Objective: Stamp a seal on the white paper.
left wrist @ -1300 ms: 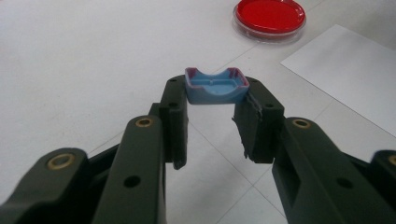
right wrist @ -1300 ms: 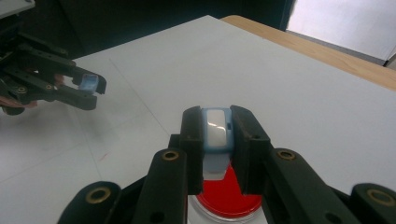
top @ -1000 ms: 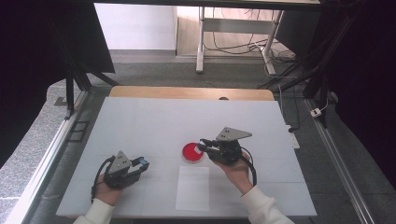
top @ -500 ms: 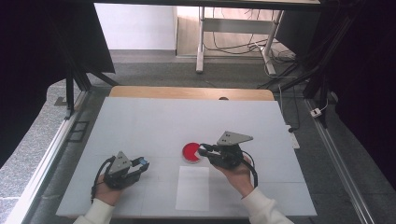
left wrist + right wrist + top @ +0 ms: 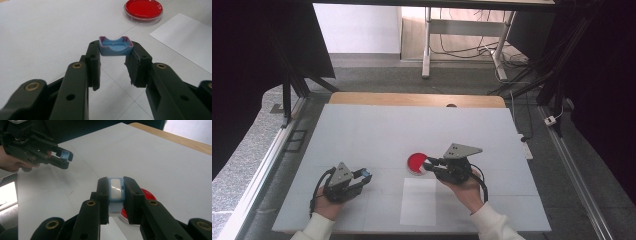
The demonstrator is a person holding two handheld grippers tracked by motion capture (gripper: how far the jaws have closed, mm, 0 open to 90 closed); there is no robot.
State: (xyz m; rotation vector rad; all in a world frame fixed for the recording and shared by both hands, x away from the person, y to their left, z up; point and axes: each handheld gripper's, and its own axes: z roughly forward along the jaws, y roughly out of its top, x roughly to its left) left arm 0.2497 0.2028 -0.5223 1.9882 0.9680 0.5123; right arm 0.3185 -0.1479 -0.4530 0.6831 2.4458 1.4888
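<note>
My left gripper (image 5: 115, 49) is shut on a small blue open-topped cap (image 5: 115, 46), held at the fingertips just above the white table. From the high view it lies at the near left (image 5: 363, 175). My right gripper (image 5: 116, 187) is shut on a pale blue block with a white face (image 5: 115, 191). It hovers at the near edge of a red round dish (image 5: 148, 194). The red dish (image 5: 415, 161) sits mid-table, with the right gripper (image 5: 429, 163) at its right edge.
A white paper sheet (image 5: 419, 201) lies flat near the front edge, between the two hands. The white tabletop (image 5: 412, 127) stretches bare beyond the dish to a wooden strip (image 5: 412, 99) at the far edge. Black frame posts stand at both sides.
The right gripper has drifted slightly toward the near edge, staying beside the red dish. The left gripper has kept still.
</note>
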